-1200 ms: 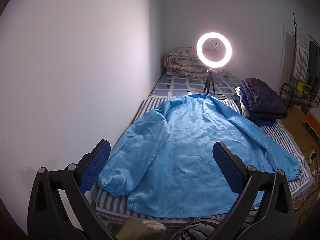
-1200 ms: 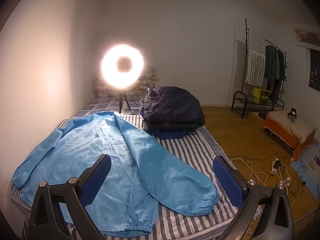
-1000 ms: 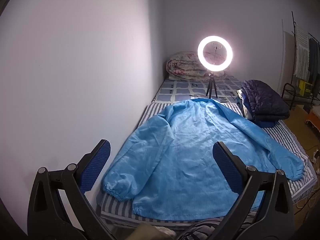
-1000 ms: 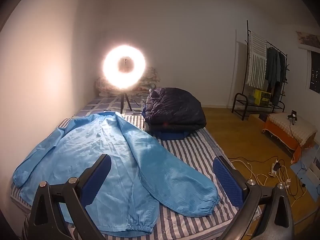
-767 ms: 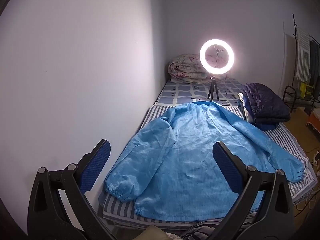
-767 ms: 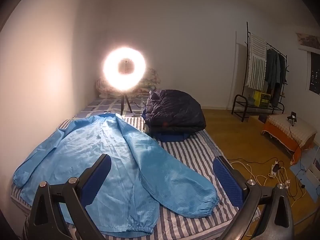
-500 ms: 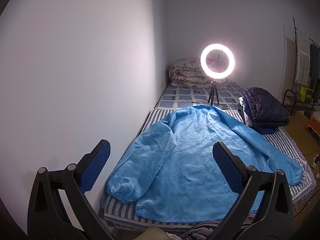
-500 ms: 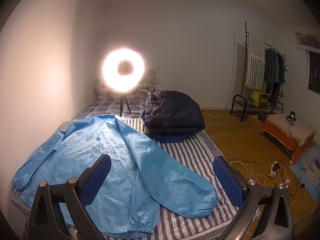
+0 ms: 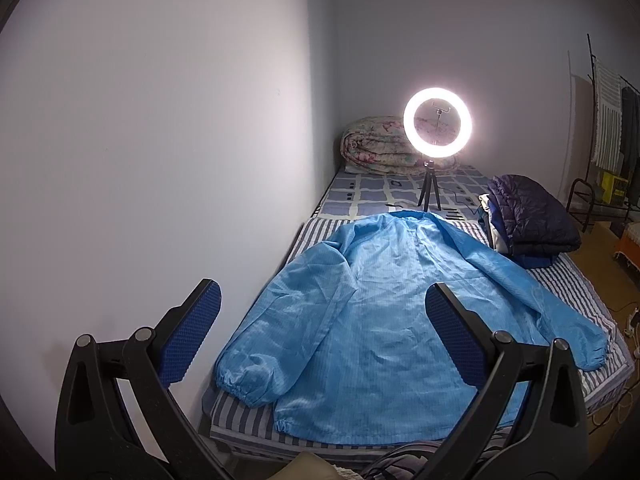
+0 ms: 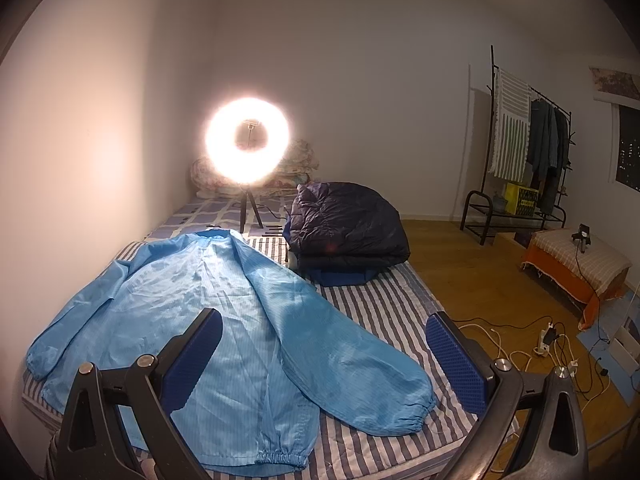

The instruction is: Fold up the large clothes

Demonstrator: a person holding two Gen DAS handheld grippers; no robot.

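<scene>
A large light-blue jacket [image 9: 384, 312] lies spread flat on the striped bed [image 9: 576, 292], sleeves out to both sides, hem toward me. It also shows in the right wrist view [image 10: 208, 320]. My left gripper [image 9: 320, 320] is open and empty, held in the air before the foot of the bed, above the hem. My right gripper [image 10: 320, 344] is open and empty, held above the jacket's right sleeve [image 10: 360, 360] near the bed's right edge.
A lit ring light on a tripod [image 9: 437, 128] stands on the bed beyond the collar. Folded dark clothes [image 10: 348, 228] are stacked at the right. A rolled quilt [image 9: 376, 144] lies at the head. Wall on the left. Cables [image 10: 520, 344] and a clothes rack [image 10: 528, 148] at right.
Both grippers have drawn back and risen slightly, so the jacket and bed sit a bit farther and lower in view. The jacket has not moved. Both grippers stay open.
</scene>
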